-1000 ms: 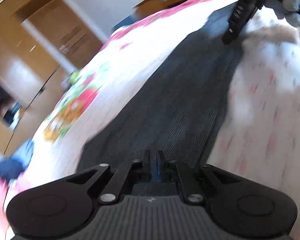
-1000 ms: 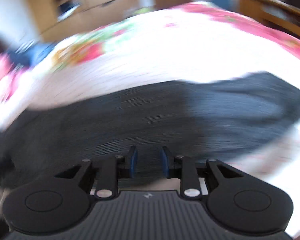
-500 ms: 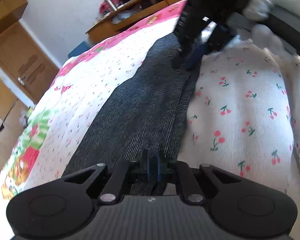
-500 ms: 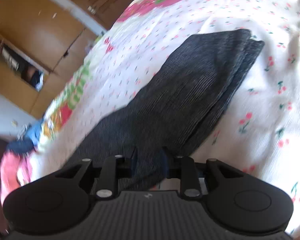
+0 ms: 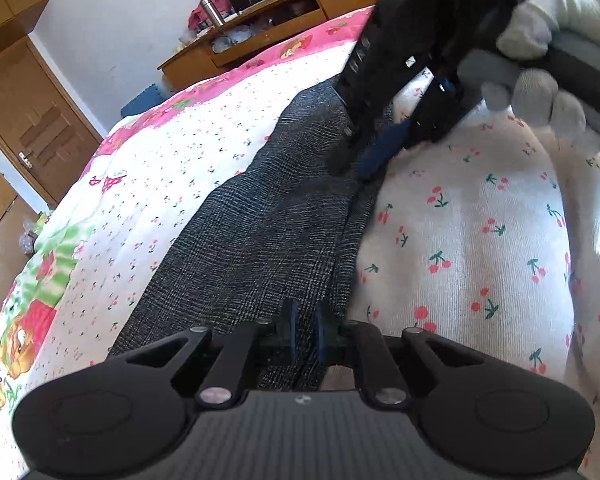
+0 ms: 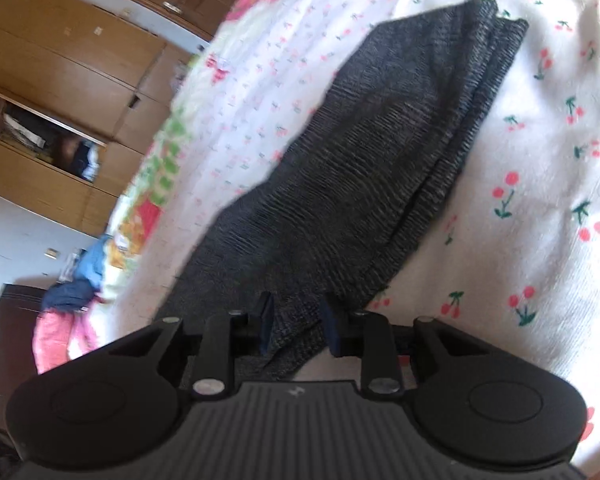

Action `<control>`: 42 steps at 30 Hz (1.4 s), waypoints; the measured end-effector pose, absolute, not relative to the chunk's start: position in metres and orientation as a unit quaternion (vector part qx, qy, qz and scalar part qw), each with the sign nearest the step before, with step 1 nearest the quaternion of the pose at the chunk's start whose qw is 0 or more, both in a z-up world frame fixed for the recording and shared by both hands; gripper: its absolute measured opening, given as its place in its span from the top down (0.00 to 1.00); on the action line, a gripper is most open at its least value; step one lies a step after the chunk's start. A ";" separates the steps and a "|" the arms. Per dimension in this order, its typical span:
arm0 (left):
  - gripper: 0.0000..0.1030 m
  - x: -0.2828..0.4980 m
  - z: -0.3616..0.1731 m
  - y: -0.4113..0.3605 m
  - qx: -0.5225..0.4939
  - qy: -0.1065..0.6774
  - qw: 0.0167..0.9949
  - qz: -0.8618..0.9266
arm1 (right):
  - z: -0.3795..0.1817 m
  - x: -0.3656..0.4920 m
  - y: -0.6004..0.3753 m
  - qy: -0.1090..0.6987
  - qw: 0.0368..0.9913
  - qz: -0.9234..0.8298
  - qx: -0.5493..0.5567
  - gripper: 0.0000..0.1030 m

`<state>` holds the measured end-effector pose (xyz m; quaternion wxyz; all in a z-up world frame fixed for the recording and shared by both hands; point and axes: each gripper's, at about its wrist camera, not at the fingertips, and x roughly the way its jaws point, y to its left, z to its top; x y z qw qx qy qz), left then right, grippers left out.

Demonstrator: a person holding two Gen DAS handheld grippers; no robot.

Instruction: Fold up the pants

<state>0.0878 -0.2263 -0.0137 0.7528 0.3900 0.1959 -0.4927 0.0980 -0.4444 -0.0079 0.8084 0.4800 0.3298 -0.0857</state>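
Observation:
Dark grey pants, folded lengthwise into a long strip, lie on the cherry-print bedspread. My left gripper holds the near end of the strip; its jaws are opening slightly, and cloth still fills the narrow gap between the blue pads. At the far end of the strip, a gloved hand holds my right gripper down on the cloth. In the right wrist view the pants stretch away from my right gripper, which is shut on a bunched edge of the fabric.
The bed's pink floral border runs along its far side. A low wooden cabinet with clutter stands beyond it, and a wooden door is at left. Wardrobes and a pile of blue and pink clothes show in the right wrist view.
Both grippers swung across the bed with the pants, and the right one rolled. The strip now lies stretched flat between them. The left pads stand a little further apart than before.

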 end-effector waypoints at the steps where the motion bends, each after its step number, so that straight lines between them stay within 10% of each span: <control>1: 0.73 0.089 -0.014 -0.227 0.392 0.195 0.753 -0.492 | -0.008 0.095 -0.445 0.327 0.806 -0.085 0.485 0.75; 42: 0.60 0.094 -0.018 -0.267 0.385 0.162 0.763 -0.494 | -0.022 0.125 -0.423 0.292 0.788 -0.059 0.539 0.66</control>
